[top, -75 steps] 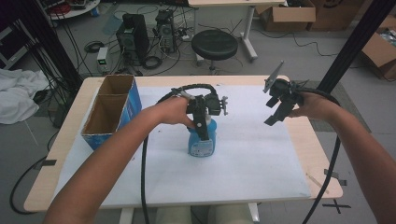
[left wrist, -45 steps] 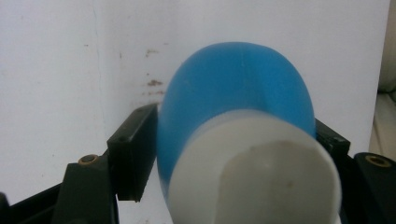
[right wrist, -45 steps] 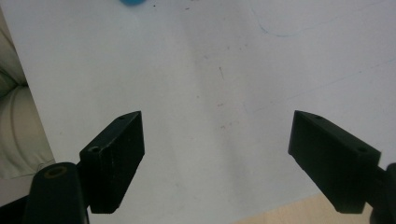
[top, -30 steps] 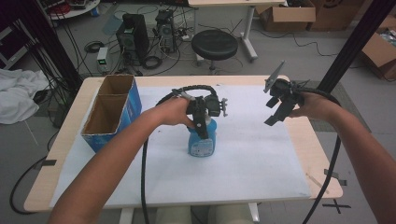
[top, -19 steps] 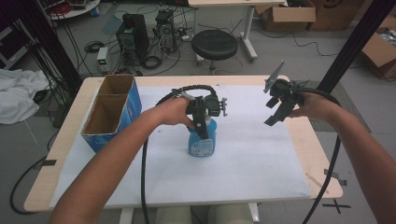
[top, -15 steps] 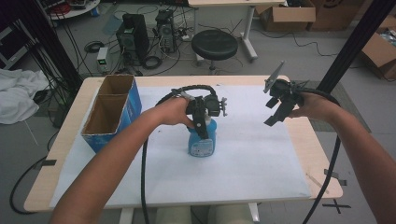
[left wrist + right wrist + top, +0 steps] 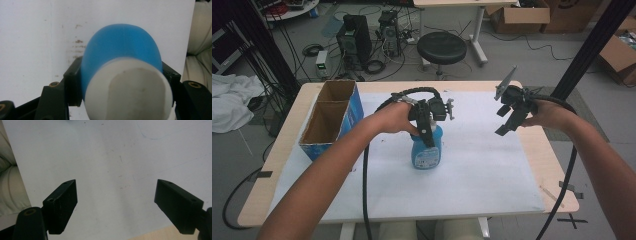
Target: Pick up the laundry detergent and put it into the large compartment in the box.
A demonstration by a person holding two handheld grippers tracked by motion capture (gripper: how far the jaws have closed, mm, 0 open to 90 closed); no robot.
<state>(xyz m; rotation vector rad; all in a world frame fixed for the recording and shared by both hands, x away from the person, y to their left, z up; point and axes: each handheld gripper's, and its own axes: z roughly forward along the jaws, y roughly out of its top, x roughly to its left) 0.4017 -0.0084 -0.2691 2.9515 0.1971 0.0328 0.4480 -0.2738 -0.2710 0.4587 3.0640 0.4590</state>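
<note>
The blue plastic bottle with a white cap (image 7: 427,150) stands upright near the middle of the white-covered tabletop (image 7: 492,165), and the left tongs (image 7: 428,131) are clamped on its rounded shoulder just under the cap, pads pressing both sides. It looks rigid but smooth and curved, so I judge it light yet liable to slip, best gripped at that narrow upper part. The right tongs (image 7: 510,119) hang wide open and hold nothing; the blue-sided cardboard box (image 7: 332,117) with two compartments at the left edge looks empty.
</note>
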